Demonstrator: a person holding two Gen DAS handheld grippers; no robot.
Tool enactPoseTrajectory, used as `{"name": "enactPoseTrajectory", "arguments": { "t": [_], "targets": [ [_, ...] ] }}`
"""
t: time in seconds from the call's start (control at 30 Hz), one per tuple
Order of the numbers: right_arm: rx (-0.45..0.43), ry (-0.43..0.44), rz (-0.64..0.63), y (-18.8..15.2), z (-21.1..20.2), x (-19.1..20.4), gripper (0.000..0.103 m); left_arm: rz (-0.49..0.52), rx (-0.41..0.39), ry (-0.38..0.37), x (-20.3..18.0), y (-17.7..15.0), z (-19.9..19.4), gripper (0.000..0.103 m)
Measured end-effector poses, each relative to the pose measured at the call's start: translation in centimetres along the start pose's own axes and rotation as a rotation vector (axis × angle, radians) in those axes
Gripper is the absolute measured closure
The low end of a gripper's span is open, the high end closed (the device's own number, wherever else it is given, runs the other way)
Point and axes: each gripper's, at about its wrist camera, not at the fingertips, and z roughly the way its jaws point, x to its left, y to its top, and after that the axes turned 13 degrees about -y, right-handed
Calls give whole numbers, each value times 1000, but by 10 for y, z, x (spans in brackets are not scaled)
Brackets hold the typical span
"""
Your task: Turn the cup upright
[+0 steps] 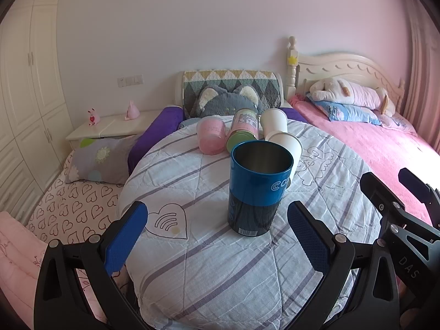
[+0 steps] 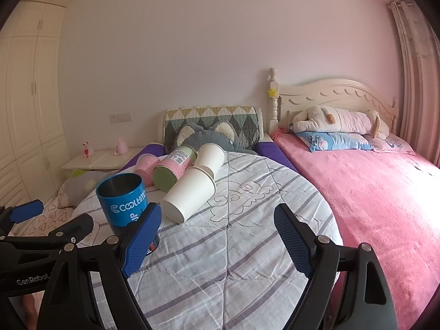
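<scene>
Looking along my left gripper (image 1: 217,236) first, I see the blue cup (image 1: 260,187) standing upright on the striped quilt (image 1: 206,275), mouth up and steel inside showing, just ahead of my jaws, which are spread wide with nothing between them and not touching the cup. I judge that this one cup is already righted and let go. Behind it lie the others on their sides: one pink cup (image 1: 211,136), one green-bottomed cup (image 1: 243,132) with a pink sleeve and label, and two white paper cups (image 1: 277,130), one behind the other. That makes five cups, one up and four still down, if all are meant to be turned. My right gripper (image 1: 396,192) shows at the right edge, apart from the cups. Turning to the right wrist view, my right gripper (image 2: 217,239) also has its jaws spread and empty; the blue cup (image 2: 123,198) stands just beside its left finger, partly hidden behind the pad, and I cannot tell whether they touch. The nearer white paper cup (image 2: 189,195) lies closest ahead, mouth towards me, so I judge it the likely next one.
</scene>
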Motion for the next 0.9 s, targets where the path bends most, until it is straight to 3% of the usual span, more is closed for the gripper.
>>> {"name": "enactPoseTrajectory", "arguments": {
  "t": [0.9],
  "targets": [
    [36, 7, -8, -1, 15, 4, 18, 0, 12, 4, 0, -4, 6, 0]
  ]
}}
